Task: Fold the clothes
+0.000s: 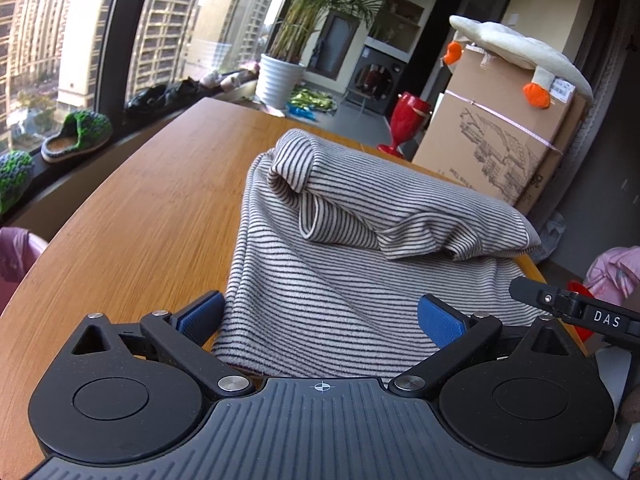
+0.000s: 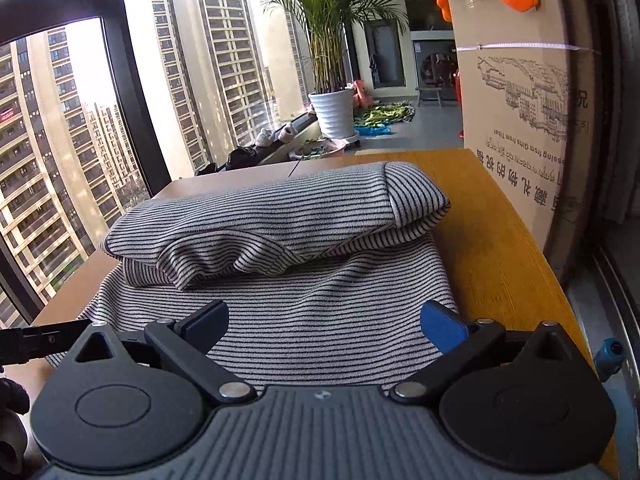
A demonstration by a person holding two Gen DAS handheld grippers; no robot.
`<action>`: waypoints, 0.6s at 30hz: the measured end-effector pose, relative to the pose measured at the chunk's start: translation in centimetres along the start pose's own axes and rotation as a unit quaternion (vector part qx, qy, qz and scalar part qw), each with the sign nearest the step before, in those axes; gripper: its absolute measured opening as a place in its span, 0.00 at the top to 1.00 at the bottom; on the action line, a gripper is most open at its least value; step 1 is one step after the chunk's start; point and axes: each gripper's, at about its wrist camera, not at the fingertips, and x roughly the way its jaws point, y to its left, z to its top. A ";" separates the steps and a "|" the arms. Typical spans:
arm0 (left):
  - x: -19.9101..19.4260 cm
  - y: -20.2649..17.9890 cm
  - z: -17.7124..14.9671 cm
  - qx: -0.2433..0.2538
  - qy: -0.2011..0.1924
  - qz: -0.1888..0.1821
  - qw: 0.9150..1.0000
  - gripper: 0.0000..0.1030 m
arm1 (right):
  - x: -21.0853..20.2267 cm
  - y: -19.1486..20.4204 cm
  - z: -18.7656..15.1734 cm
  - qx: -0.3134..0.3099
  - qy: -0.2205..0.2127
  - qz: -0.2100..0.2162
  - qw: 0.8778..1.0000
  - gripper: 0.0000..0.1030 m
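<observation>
A grey-and-black striped garment (image 1: pixel 320 280) lies on the wooden table (image 1: pixel 140 220), its far part folded back into a thick roll (image 1: pixel 400 208). My left gripper (image 1: pixel 320 320) is open over the garment's near left corner, blue pads wide apart, nothing held. In the right wrist view the same garment (image 2: pixel 300 320) spreads toward the camera with its folded roll (image 2: pixel 280 220) behind. My right gripper (image 2: pixel 324 326) is open above the near hem, empty. The right gripper's black body (image 1: pixel 576 312) shows at the right edge of the left wrist view.
A big cardboard box (image 2: pixel 520 112) topped by a plush goose (image 1: pixel 520 48) stands beside the table's far right. A window (image 2: pixel 80 140) runs along the left, with slippers (image 1: pixel 76 136) on the sill. A potted palm (image 2: pixel 332 108) and red vase (image 1: pixel 408 120) stand beyond.
</observation>
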 end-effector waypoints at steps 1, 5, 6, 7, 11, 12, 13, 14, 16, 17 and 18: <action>0.0 0.1 0.0 -0.002 -0.001 -0.001 1.000 0.00 | -0.5 0.9 0.4 -0.036 -0.026 -0.010 0.999 0.00; -0.2 0.3 0.0 -0.006 -0.003 -0.005 1.000 0.00 | 1.0 3.0 2.9 -0.068 -0.024 0.029 0.997 0.00; -0.3 0.4 0.0 -0.008 -0.004 -0.006 1.000 0.00 | 2.0 2.8 3.1 -0.044 0.000 0.044 0.998 0.00; -0.4 0.5 0.0 -0.012 -0.005 -0.007 1.000 0.00 | 3.0 2.6 3.3 -0.020 0.025 0.058 0.998 0.00; -1.1 0.5 -0.4 -0.010 -0.001 -0.010 1.000 0.00 | 4.8 1.4 1.2 0.052 0.098 0.101 0.989 0.00; -1.4 0.2 -0.6 -0.004 0.002 -0.007 1.000 0.00 | 4.6 1.3 0.7 0.048 0.099 0.102 0.989 0.00; -1.6 -0.1 -0.8 0.001 0.004 -0.003 1.000 0.00 | 4.4 1.3 0.2 0.044 0.100 0.104 0.989 0.00; -1.8 -0.3 -1.0 0.006 0.007 0.000 1.000 0.00 | 4.1 1.2 -0.3 0.038 0.101 0.106 0.988 0.00; -2.5 -0.6 -1.4 0.007 0.011 0.010 1.000 0.00 | 3.0 1.0 -1.2 0.025 0.107 0.114 0.987 0.00; -2.8 -0.7 -1.4 0.005 0.013 0.010 1.000 0.00 | 2.5 1.0 -1.7 0.020 0.109 0.119 0.987 0.00; -3.1 -0.8 -1.5 0.002 0.014 0.010 1.000 0.00 | 1.9 0.9 -2.2 0.015 0.111 0.123 0.986 0.00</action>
